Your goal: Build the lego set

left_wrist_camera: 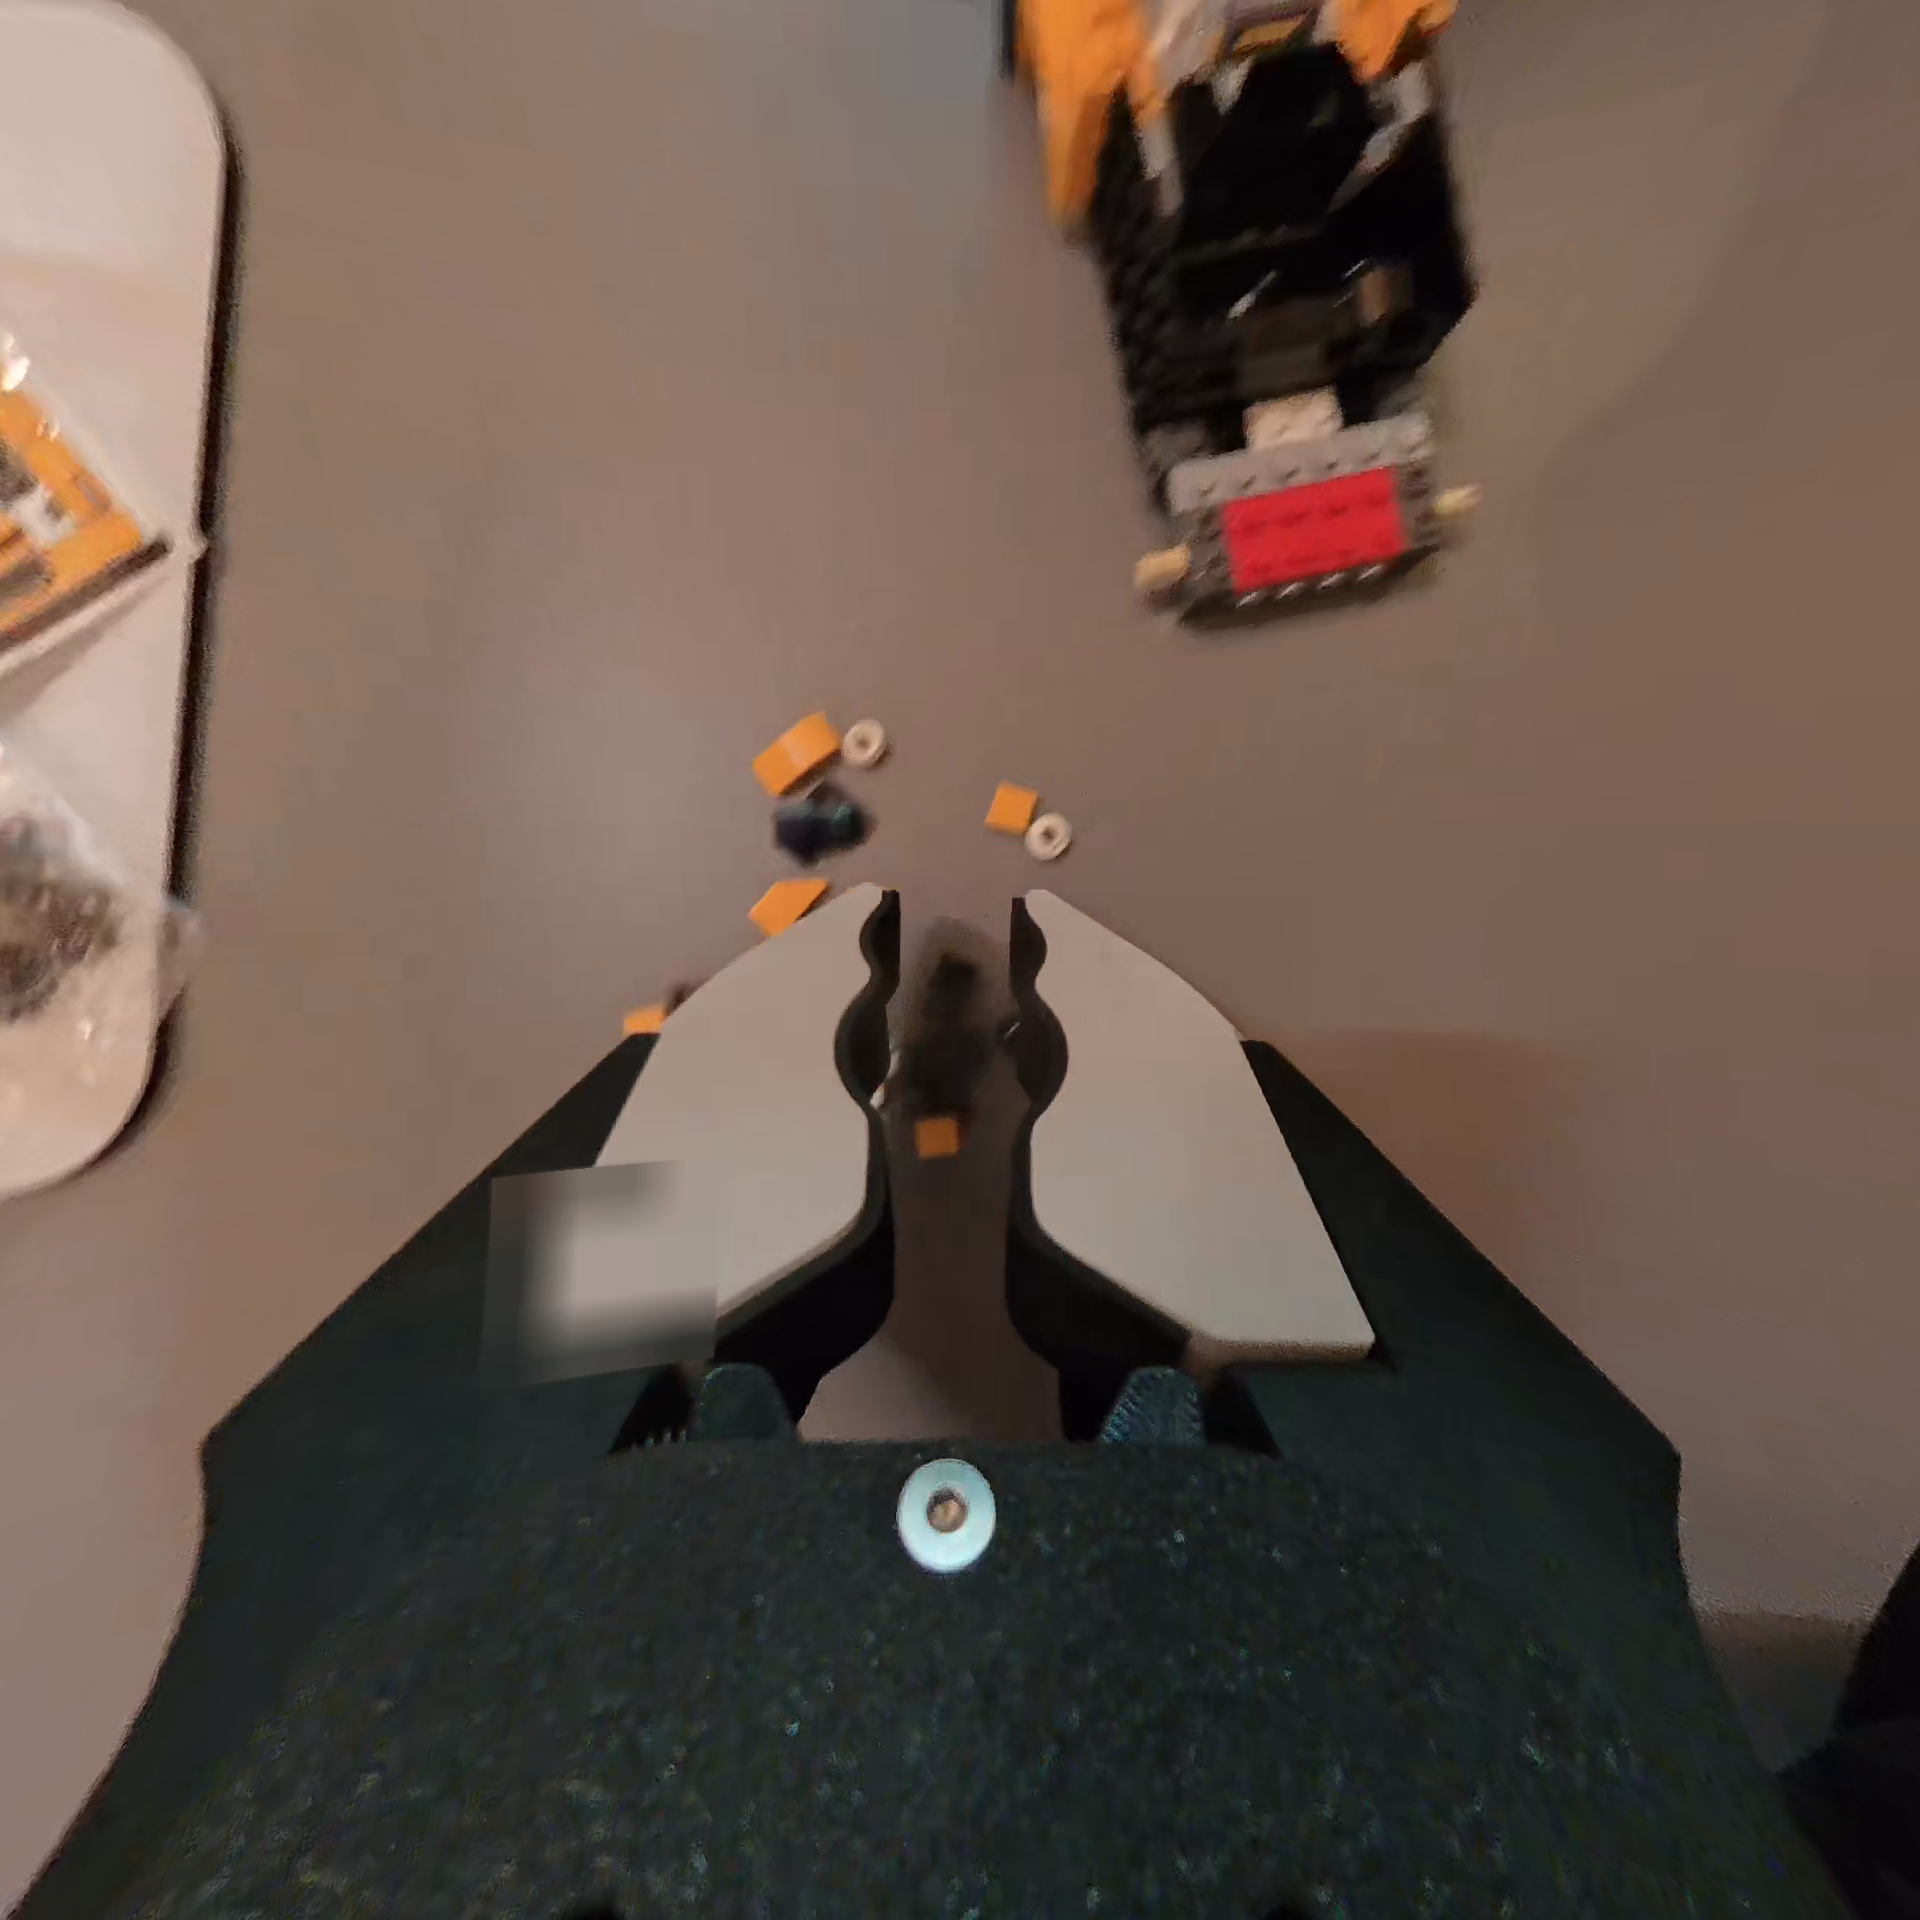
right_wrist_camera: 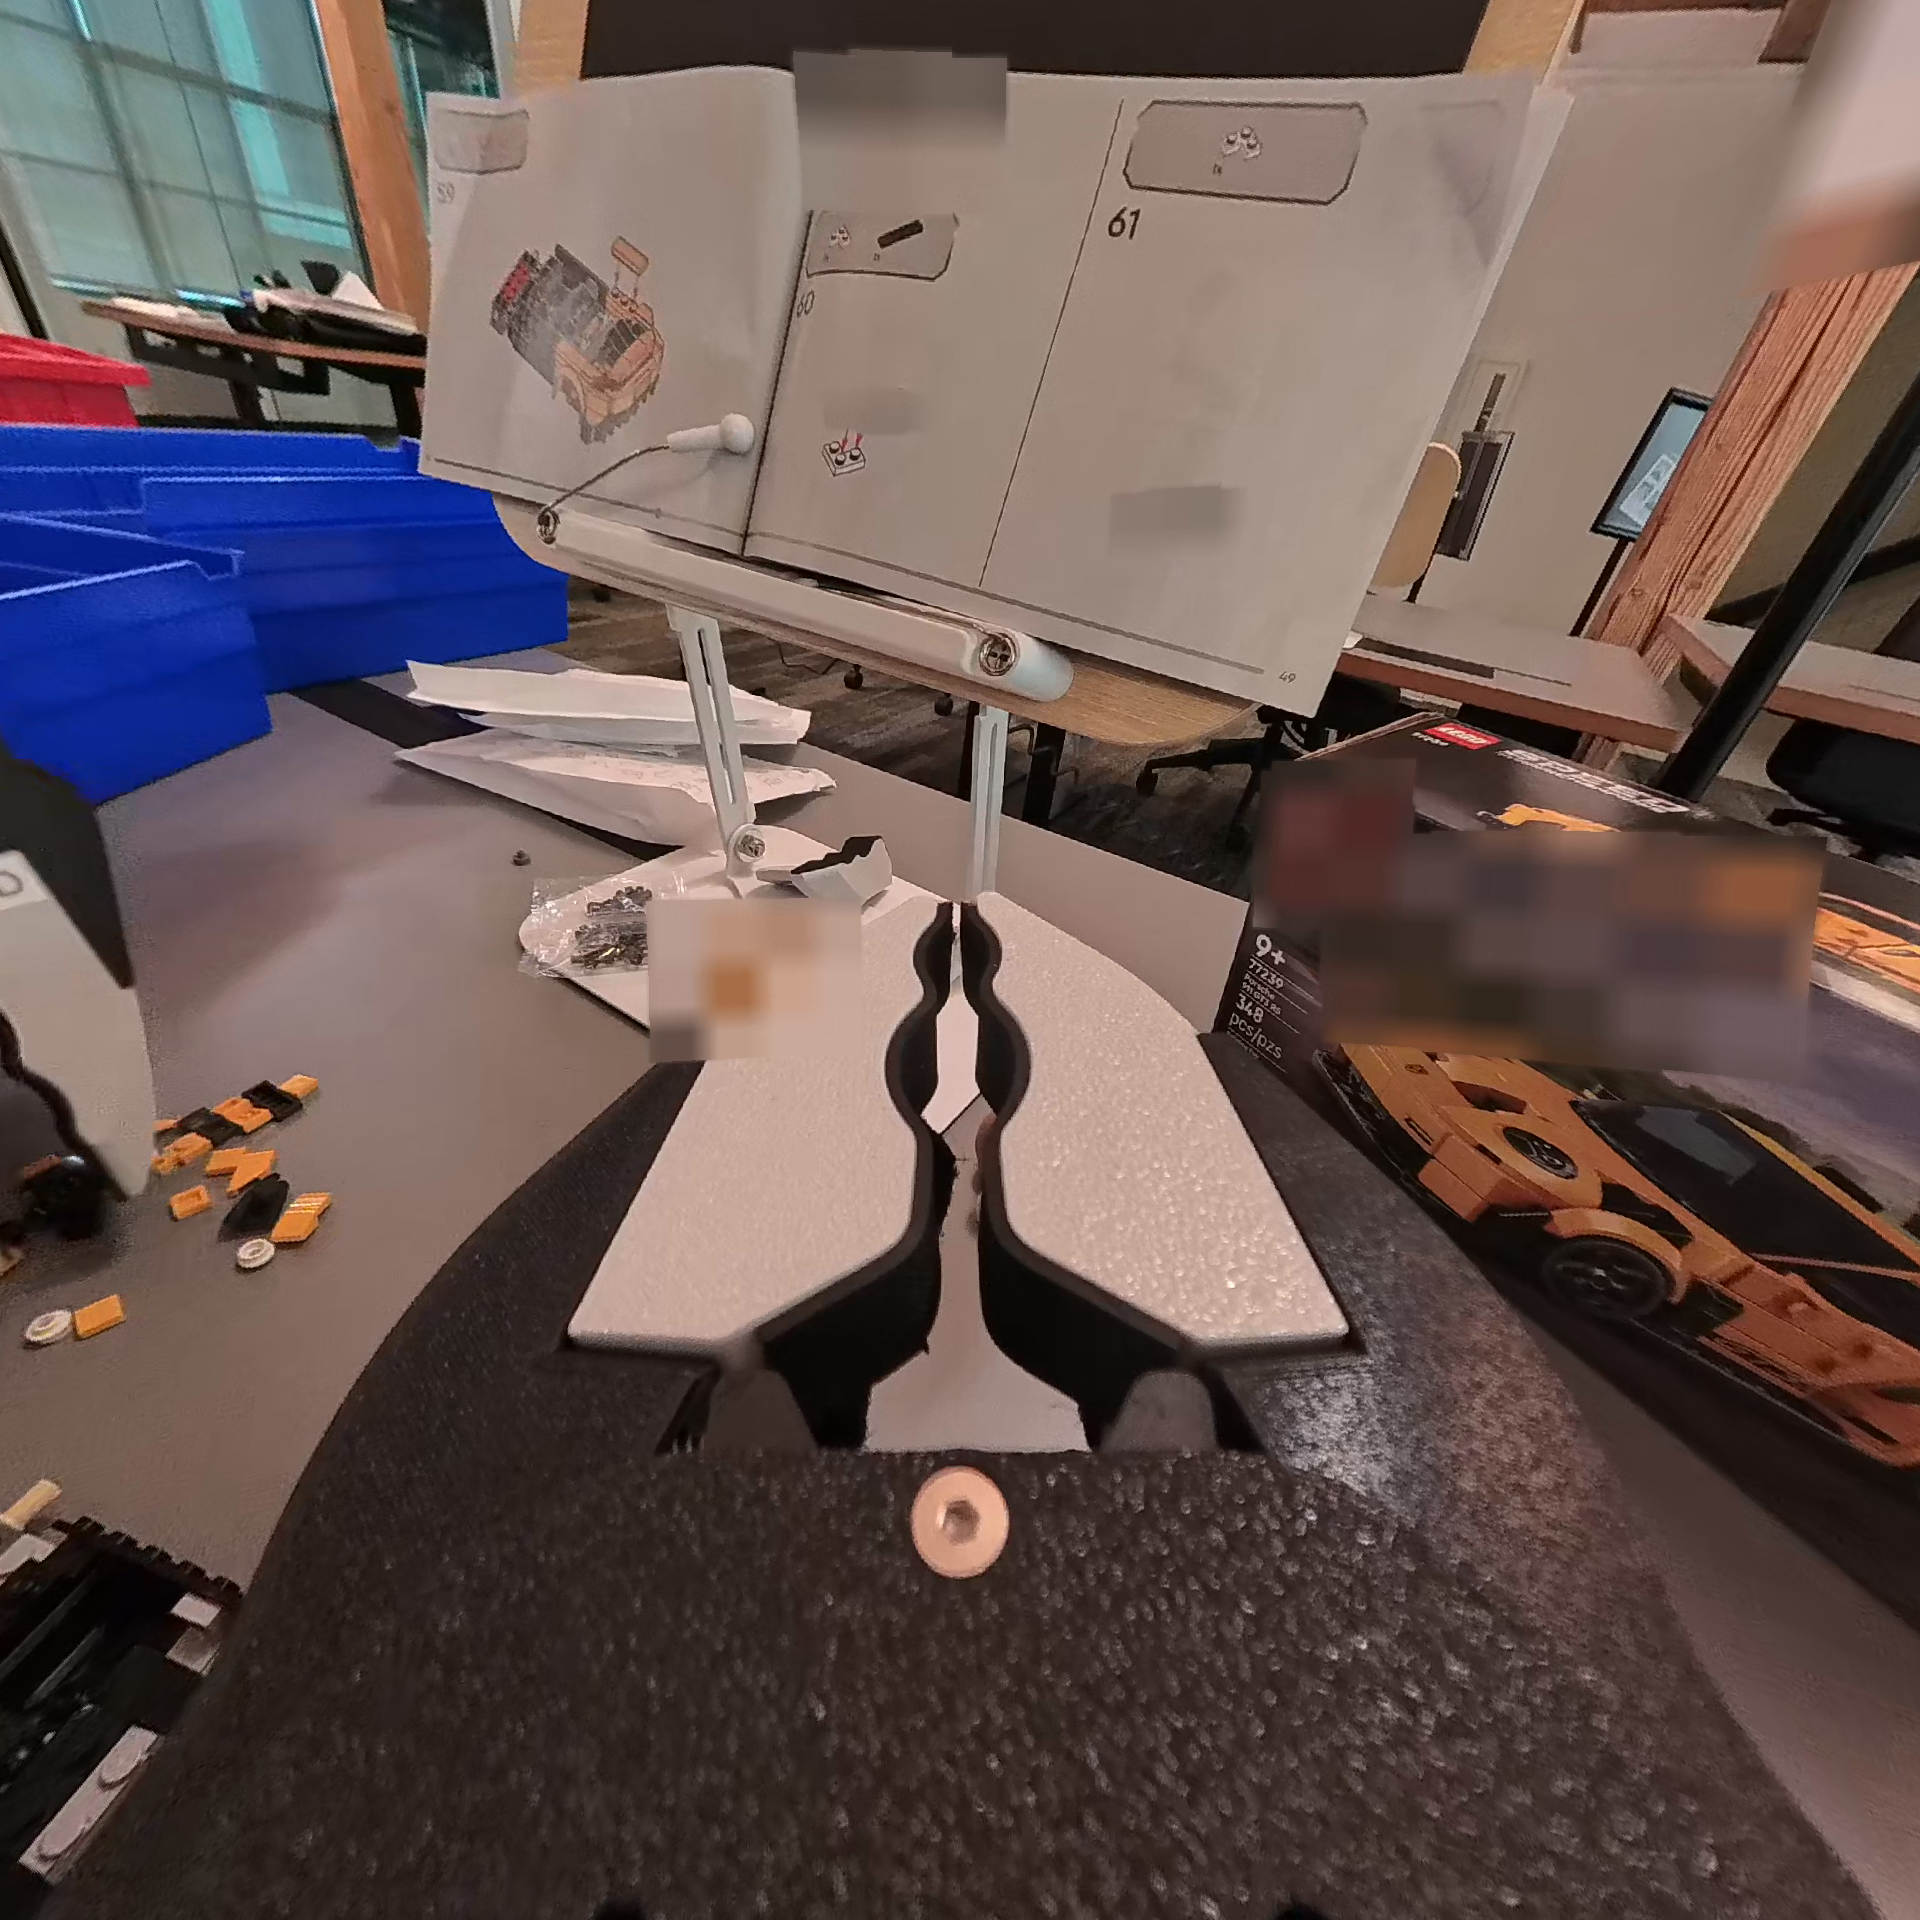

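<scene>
While left gripper (left_wrist_camera: 954, 904) gapes slightly over a blurred black piece (left_wrist_camera: 945, 1023), ungripped, only right gripper (right_wrist_camera: 958, 914), pinched empty, sees the paper manual (right_wrist_camera: 935, 343).

Left wrist view: open grey desk (left_wrist_camera: 582, 436) lies to the far left and centre; the part-built car (left_wrist_camera: 1288, 312) blocks the far right, the white tray (left_wrist_camera: 125, 260) the left edge. Loose orange and white pieces (left_wrist_camera: 795, 750) lie scattered just beyond the left claw (left_wrist_camera: 954, 904), whose tips stand apart over a black piece (left_wrist_camera: 940, 1029). Right wrist view: ahead of the closed right claw (right_wrist_camera: 956, 914) the instruction stand (right_wrist_camera: 727, 748) and its booklet (right_wrist_camera: 935, 364) bar the way; the set box (right_wrist_camera: 1558, 1091) fills the right, blue bins (right_wrist_camera: 260, 582) the far left.
</scene>
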### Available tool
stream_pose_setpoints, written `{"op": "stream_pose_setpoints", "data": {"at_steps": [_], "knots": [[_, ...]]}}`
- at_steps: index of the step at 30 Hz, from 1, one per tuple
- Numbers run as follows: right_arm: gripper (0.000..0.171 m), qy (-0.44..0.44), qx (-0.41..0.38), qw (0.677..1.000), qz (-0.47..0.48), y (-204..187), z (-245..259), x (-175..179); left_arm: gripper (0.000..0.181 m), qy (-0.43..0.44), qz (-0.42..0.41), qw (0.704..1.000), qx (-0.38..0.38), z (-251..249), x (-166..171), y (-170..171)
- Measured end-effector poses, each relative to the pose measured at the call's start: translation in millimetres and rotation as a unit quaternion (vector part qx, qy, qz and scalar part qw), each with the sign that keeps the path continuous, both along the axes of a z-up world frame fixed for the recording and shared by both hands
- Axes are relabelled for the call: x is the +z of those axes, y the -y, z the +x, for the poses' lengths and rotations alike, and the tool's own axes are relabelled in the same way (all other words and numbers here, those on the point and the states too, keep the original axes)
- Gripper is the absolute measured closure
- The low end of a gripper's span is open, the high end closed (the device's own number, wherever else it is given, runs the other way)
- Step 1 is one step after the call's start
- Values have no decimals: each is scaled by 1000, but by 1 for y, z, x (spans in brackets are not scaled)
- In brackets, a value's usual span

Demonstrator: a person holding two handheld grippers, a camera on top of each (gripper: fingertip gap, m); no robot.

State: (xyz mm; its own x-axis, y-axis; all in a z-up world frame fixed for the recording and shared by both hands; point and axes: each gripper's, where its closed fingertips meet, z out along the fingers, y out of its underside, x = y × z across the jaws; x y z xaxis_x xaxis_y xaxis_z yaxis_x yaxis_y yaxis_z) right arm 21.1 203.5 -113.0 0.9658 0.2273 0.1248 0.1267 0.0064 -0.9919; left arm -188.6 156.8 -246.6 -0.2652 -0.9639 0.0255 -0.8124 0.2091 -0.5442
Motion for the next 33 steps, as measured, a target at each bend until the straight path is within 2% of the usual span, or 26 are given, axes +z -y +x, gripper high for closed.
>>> {"op": "stream_pose_setpoints", "data": {"at_steps": [4, 8, 12, 20, 23, 27, 33], "knots": [[169, 1, 1, 1000, 0, 0, -1, 0, 160, -2, -10, 999, -36, 13, -7, 20], [169, 0, 1, 1000, 0, 0, 0, 0, 163, -13, -9, 999, -46, 16, -15, 24], [170, 0, 1, 1000, 0, 0, 0, 0, 176, -28, 2, 999, -35, 8, -18, 15], [169, 1, -1, 1000, 1, 1, 0, 1, 178, -54, 19, 998, 23, -24, -15, -17], [170, 0, -1, 1000, 2, 1, 1, 1, 170, -34, 14, 999, 37, -26, -5, -21], [169, 2, -1, 1000, 1, 1, 0, 1, 166, -22, -16, 1000, 15, -22, 1, -4], [169, 1, -3, 1000, 1, 1, 3, 0, 166, -66, -21, 998, -3, -24, -14, 6]]}}
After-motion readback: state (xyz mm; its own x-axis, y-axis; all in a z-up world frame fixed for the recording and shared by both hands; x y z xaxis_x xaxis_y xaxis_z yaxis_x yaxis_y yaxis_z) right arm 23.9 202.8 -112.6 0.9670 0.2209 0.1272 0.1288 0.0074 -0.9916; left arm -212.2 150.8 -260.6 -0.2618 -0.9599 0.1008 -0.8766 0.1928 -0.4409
